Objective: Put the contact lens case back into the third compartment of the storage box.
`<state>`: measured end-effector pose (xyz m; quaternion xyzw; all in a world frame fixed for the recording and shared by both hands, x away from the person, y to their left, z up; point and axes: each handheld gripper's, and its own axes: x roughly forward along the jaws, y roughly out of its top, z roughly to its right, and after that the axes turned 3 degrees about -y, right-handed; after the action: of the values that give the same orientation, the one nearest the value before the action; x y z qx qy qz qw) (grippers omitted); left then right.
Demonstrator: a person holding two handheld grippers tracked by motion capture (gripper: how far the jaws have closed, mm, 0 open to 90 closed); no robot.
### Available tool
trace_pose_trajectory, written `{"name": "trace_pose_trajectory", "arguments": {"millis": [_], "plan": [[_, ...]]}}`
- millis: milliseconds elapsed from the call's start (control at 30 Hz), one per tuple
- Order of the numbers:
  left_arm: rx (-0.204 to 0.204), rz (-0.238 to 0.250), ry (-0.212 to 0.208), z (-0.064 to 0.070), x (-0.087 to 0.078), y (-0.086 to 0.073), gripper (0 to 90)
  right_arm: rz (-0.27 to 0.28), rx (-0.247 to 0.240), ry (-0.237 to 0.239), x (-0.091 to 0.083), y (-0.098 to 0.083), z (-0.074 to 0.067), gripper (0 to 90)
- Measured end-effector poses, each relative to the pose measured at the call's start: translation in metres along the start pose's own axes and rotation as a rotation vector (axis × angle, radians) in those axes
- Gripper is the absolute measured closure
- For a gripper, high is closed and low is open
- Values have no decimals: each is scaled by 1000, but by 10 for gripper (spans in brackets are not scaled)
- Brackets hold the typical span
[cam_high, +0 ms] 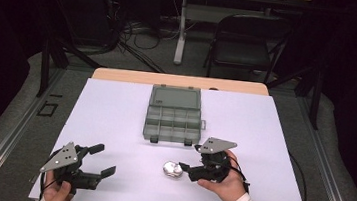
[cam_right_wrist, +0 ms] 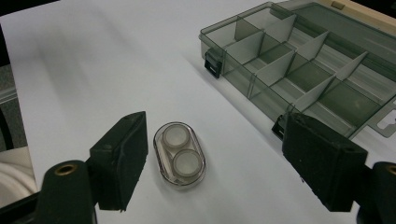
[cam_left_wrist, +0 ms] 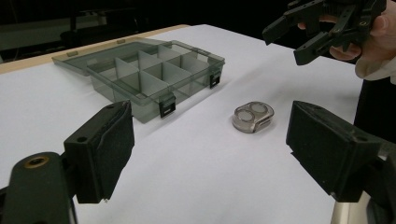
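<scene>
Your right gripper hangs wide open and empty beside the contact lens case, which lies low-centre on the white surface; your left gripper also gapes empty, lower left.

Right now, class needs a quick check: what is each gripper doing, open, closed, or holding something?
Left gripper: open, holding nothing.
Right gripper: open, holding nothing; the small clear case lies on the table between its jaws, untouched.

Clear lens case with white caps — smoky-grey organizer box — white table.
</scene>
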<state>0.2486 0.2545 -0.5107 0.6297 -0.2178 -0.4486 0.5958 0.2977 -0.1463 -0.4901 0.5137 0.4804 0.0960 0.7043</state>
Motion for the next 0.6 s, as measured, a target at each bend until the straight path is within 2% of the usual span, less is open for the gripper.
{"name": "trace_pose_trajectory", "arguments": {"millis": [300,467,600], "plan": [[1,-1,-5,0,1,0,159,-16,-24,9,5,4,-2,249],[-2,-2,-5,0,1,0,159,-37,-27,2,7,5,-2,273],[0,-8,-3,0,1,0,158,-67,-43,15,8,8,-3,277]]}}
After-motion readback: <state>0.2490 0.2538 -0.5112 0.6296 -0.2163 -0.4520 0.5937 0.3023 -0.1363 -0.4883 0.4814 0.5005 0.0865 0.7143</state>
